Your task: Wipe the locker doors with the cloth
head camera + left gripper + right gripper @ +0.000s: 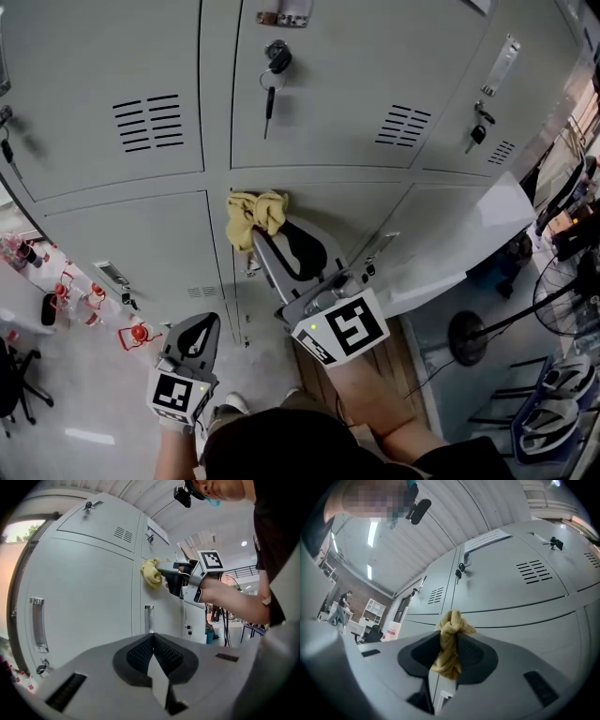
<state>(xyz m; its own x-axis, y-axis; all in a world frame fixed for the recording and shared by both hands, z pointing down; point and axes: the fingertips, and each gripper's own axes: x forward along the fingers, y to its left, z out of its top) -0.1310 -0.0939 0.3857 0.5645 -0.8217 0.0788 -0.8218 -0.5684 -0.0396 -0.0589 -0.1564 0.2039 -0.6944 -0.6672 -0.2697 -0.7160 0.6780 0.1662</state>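
A crumpled yellow cloth [255,216] is pressed against the grey locker doors [122,244] near the seam between the upper and lower rows. My right gripper [272,234] is shut on the cloth [449,641], which bunches out past its jaws and touches the door; the left gripper view shows the cloth [151,572] against the door too. My left gripper [195,335] hangs lower left, away from the doors, its jaws shut with nothing between them [153,660].
A key [272,80] hangs from the lock of the upper middle door. One lower door at the right [459,244] stands swung open. Red-capped bottles [94,300] sit on the floor at left, a fan stand [469,337] at right.
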